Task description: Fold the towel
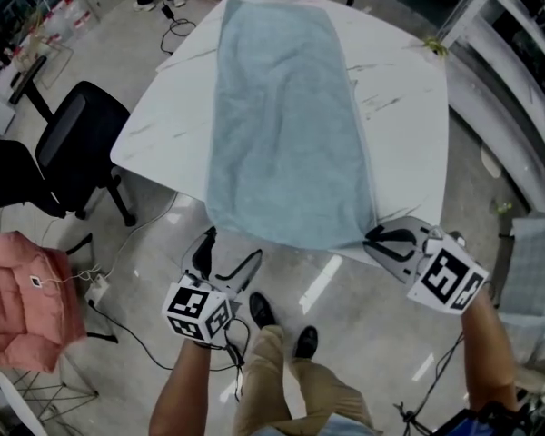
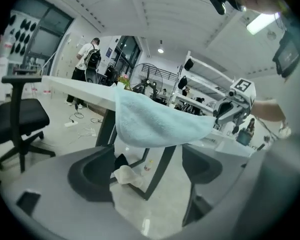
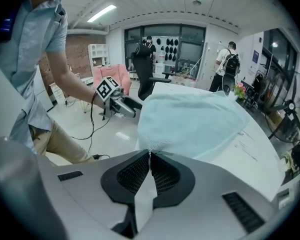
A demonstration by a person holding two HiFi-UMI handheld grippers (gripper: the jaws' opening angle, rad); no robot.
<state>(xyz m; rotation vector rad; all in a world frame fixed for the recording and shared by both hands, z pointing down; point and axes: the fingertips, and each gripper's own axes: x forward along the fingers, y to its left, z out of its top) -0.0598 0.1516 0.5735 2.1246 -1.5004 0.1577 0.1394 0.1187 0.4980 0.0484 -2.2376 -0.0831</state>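
Towel [image 1: 286,125] overhangs white table [image 1: 407,98]; chair [image 1: 73,148] nearby.

The pale blue towel [image 1: 286,116] lies spread lengthwise on the white counter [image 1: 404,89], far edge to near edge, its near end drooping over that edge, the near right corner pinched in the right claw [image 1: 374,236].

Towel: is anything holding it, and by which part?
The right gripper grips the towel by its near right corner; the left gripper holds nothing.

No legible text (none anywhere)
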